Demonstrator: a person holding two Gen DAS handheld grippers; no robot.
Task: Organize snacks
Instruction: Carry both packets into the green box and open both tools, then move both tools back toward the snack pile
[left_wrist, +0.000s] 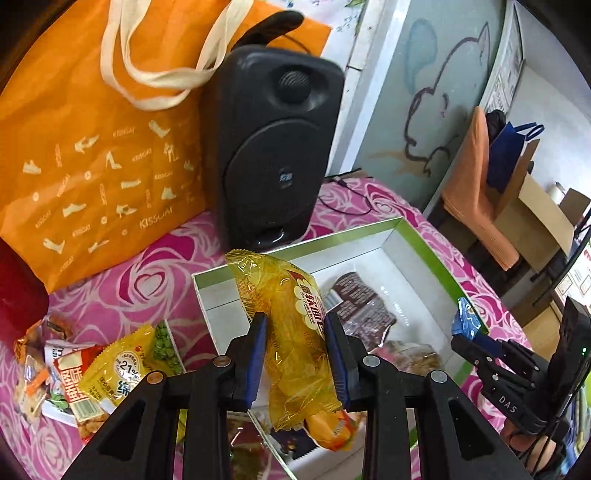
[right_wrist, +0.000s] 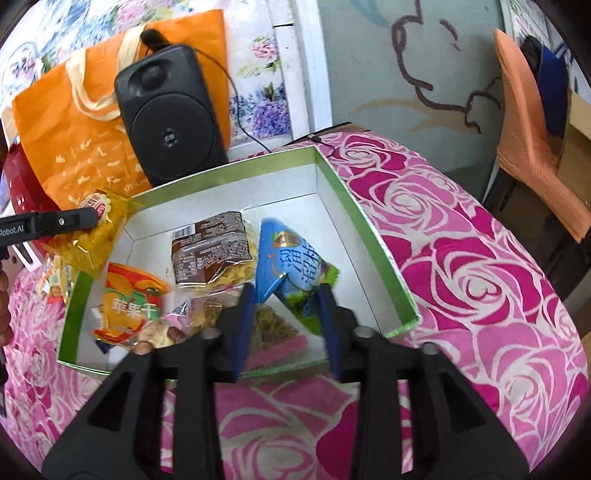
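My left tongs (left_wrist: 295, 332) clamp the yellow packet (left_wrist: 291, 325), my right tongs (right_wrist: 286, 295) the blue packet (right_wrist: 291, 258), both poised over the box (right_wrist: 364, 225) (already part-filled) for dropping.

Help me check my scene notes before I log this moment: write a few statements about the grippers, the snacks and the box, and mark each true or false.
1. The left gripper grips a yellow packet. True.
2. The right gripper is empty. False: it holds a blue packet.
3. The box already holds a brown packet. True.
4. The black speaker lies inside the box. False: it stands behind it, beside the orange bag.
5. Loose snacks lie outside the box. True.
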